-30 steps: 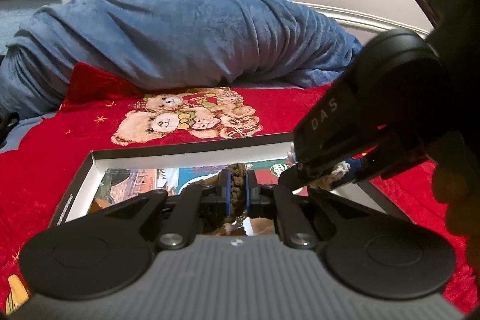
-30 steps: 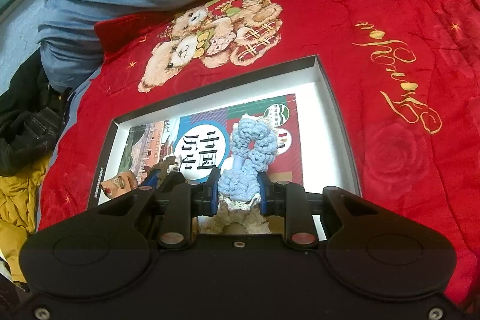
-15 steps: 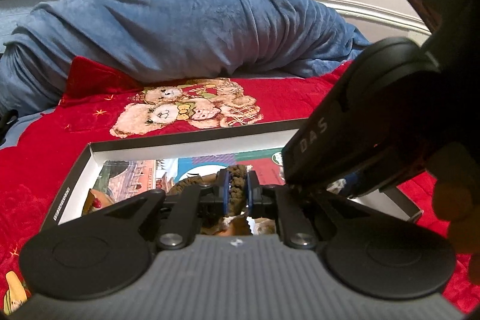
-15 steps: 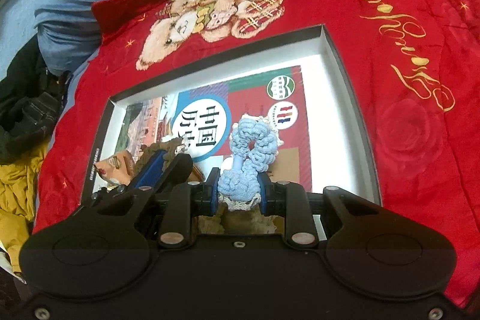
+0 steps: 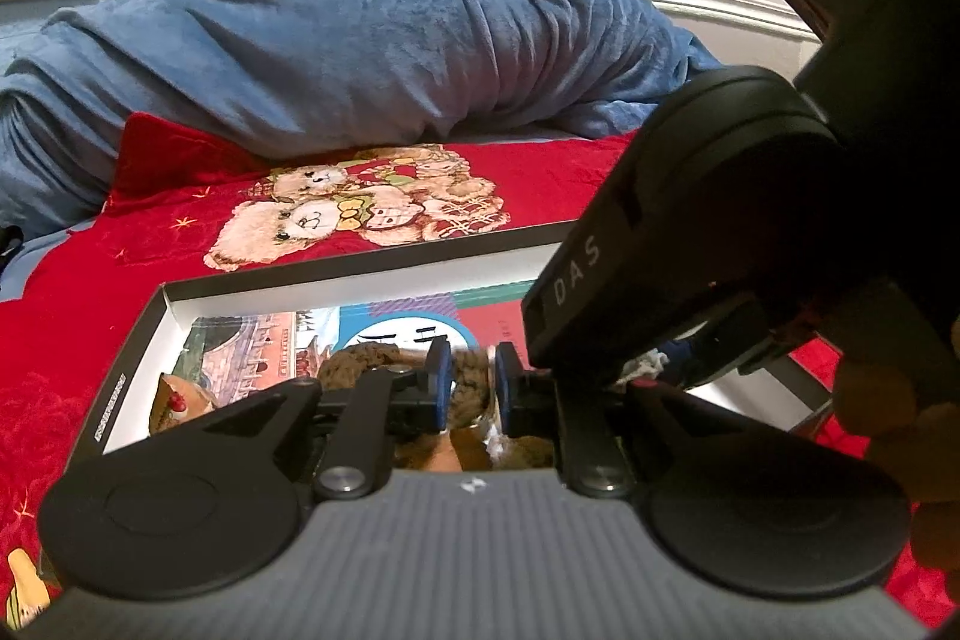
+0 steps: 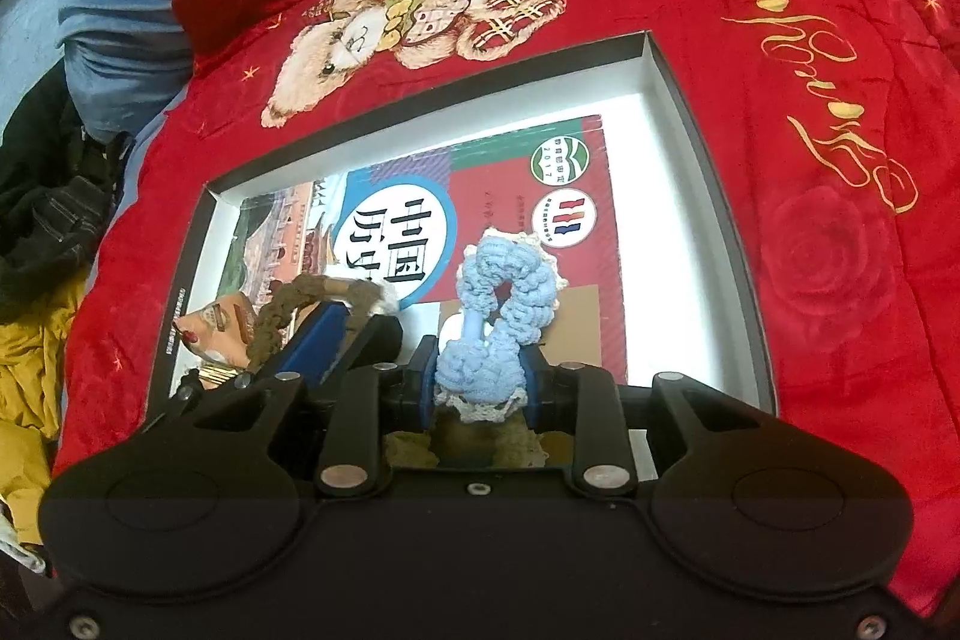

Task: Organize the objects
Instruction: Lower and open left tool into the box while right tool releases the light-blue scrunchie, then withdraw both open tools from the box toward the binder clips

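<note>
Hovering over the open box (image 6: 702,148) on the bed's red blanket (image 6: 780,40), the right hand-held gripper (image 6: 480,388) stays clenched on a blue crocheted scrunchie (image 6: 510,292), apparently to drop it inside. Alongside, toward the box's left edge, the left hand-held gripper (image 5: 471,388) pinches a brown scrunchie (image 5: 360,361) above the book (image 6: 510,178) lining the bottom.

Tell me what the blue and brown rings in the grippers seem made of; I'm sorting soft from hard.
Blue ring: looks like crocheted yarn, matte, with looped stitches and a cream lace edge. Brown ring: likely the same knitted yarn, with a coarse knobbly texture. Both appear soft, squeezed by the right gripper and left gripper.
</note>
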